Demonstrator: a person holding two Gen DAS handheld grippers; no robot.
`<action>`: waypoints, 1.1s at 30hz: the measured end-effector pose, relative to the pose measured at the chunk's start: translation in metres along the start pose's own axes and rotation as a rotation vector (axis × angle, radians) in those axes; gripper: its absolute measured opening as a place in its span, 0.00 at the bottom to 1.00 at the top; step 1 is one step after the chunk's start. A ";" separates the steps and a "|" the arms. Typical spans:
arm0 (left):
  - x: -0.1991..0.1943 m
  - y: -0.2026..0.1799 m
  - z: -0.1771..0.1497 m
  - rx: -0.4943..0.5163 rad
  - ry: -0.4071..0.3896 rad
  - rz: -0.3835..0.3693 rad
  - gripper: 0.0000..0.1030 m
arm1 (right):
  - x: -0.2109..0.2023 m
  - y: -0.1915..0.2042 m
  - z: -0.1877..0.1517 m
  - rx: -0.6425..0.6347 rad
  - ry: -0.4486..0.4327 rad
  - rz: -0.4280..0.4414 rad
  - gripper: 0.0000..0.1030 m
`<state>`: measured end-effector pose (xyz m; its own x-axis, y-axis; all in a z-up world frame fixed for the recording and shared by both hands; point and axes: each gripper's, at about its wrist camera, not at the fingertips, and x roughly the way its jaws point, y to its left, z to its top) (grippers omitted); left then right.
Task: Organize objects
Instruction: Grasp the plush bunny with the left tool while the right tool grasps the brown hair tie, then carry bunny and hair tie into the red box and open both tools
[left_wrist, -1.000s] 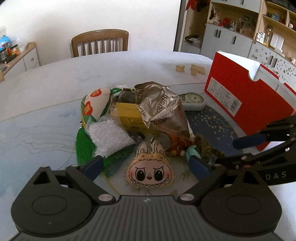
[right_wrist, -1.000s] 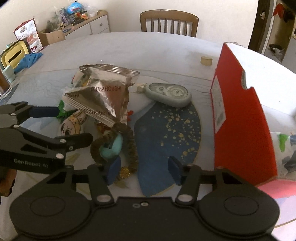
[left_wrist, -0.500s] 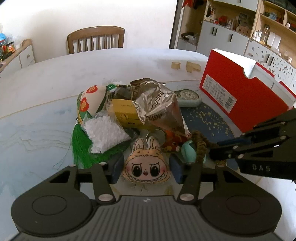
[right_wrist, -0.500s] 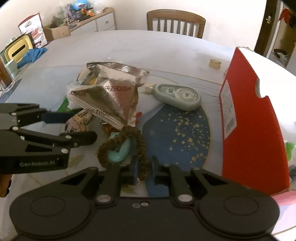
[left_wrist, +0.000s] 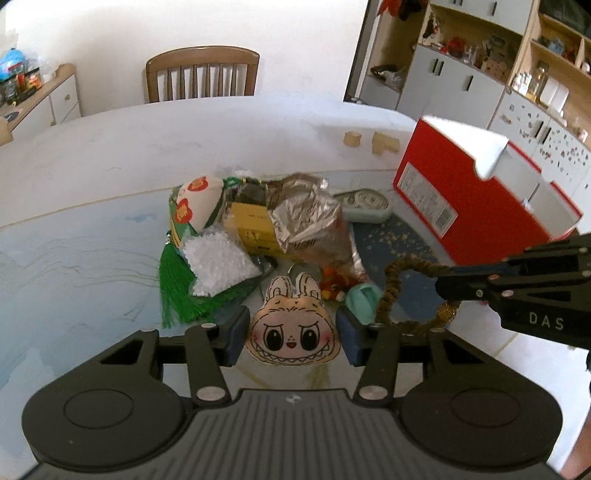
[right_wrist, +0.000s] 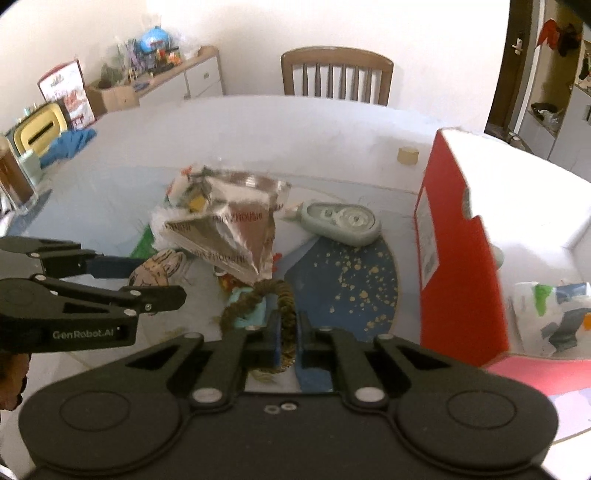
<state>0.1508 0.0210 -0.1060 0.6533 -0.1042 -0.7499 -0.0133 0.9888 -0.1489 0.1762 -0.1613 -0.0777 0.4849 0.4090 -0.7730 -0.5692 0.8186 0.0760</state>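
A pile of small objects lies on the table: a silver snack bag (left_wrist: 306, 218) (right_wrist: 229, 229), a yellow box (left_wrist: 251, 225), a bag of white beads (left_wrist: 218, 262), a green tassel (left_wrist: 177, 291), a mint clip (left_wrist: 364, 299). My left gripper (left_wrist: 291, 336) has its jaws on both sides of the bunny-face plush (left_wrist: 291, 328), touching it. My right gripper (right_wrist: 286, 343) is shut on the brown fuzzy hair tie (right_wrist: 284, 306) (left_wrist: 391, 291) and holds it above the table. The red open box (left_wrist: 465, 199) (right_wrist: 458, 266) stands to the right.
A grey tape dispenser (left_wrist: 365, 205) (right_wrist: 341, 221) lies beside the red box. Small wooden blocks (left_wrist: 384, 142) sit further back. A wooden chair (left_wrist: 201, 74) stands behind the table. Items (right_wrist: 554, 306) lie inside the red box.
My right gripper closed on the brown hair tie and lifted it. My left gripper narrowed its jaws around the bunny plush.
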 end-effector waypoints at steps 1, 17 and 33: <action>-0.004 -0.001 0.002 -0.004 -0.001 -0.006 0.49 | -0.005 -0.001 0.000 0.005 -0.009 0.003 0.06; -0.056 -0.048 0.055 0.039 -0.049 -0.067 0.49 | -0.097 -0.048 0.022 0.055 -0.180 -0.005 0.06; -0.026 -0.149 0.113 0.147 -0.066 -0.095 0.49 | -0.128 -0.147 0.032 0.097 -0.270 -0.110 0.06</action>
<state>0.2215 -0.1114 0.0090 0.6949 -0.1958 -0.6920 0.1585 0.9803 -0.1181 0.2198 -0.3211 0.0301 0.7064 0.3976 -0.5856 -0.4438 0.8933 0.0711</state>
